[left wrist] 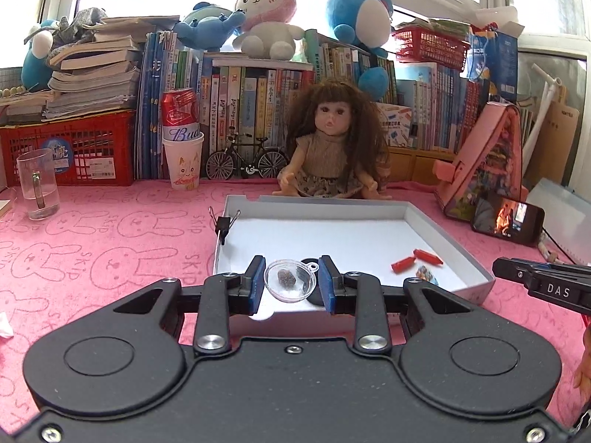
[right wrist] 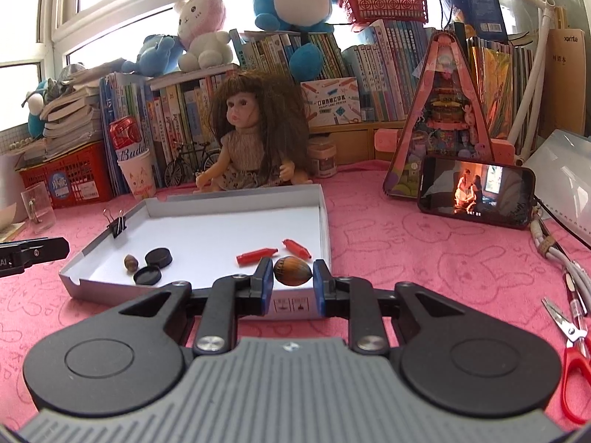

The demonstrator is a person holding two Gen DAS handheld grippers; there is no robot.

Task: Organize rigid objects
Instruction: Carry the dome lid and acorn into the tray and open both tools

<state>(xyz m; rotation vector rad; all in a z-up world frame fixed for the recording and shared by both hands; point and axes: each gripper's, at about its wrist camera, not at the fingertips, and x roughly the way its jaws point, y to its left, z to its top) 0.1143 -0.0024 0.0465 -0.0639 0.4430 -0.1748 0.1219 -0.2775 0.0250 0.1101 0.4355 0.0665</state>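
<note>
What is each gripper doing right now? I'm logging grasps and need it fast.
Left gripper: closed on the clear plastic dome.
Right gripper: closed on the brown acorn-like nut.

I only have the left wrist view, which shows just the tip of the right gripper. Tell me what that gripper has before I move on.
Observer: The right gripper is shut on a brown acorn, above the near rim of the white tray.
Operator: Report what lies in the tray behind my clear capsule.
Observer: A second, smaller acorn lies beside two black discs.
Operator: Check the cloth to the right of the tray.
Observer: Red-handled scissors lie there, near the picture's right edge.
</note>
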